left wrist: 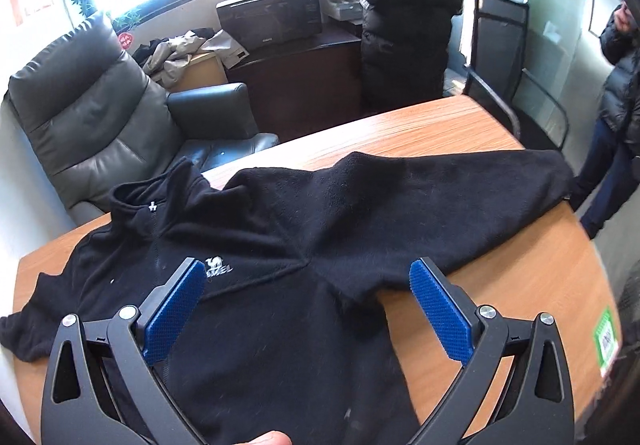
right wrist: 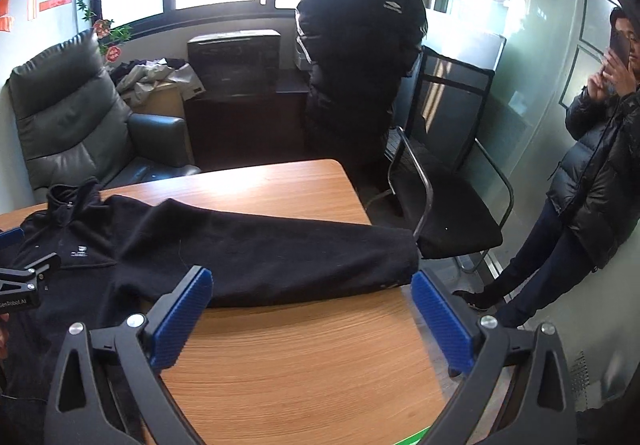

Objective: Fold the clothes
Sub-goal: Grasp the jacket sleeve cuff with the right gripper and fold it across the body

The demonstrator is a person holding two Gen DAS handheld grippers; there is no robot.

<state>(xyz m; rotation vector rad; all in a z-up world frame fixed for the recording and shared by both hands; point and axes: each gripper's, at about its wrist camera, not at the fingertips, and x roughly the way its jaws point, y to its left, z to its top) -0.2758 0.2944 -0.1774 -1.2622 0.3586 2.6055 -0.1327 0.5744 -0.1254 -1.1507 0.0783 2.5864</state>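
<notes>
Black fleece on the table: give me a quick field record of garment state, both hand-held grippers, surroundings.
garment: black fleece jacket, spread flat, front up, unfolded
collar: toward the grey armchair
sleeve: stretched out along the wooden table, cuff at the table edge
left hand-held gripper: open, above the chest, holding nothing
right hand-held gripper: open, near the sleeve, holding nothing
bystanders: two, past the table

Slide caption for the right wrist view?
Open right gripper hovers over the table by the black fleece's outstretched sleeve.
</notes>
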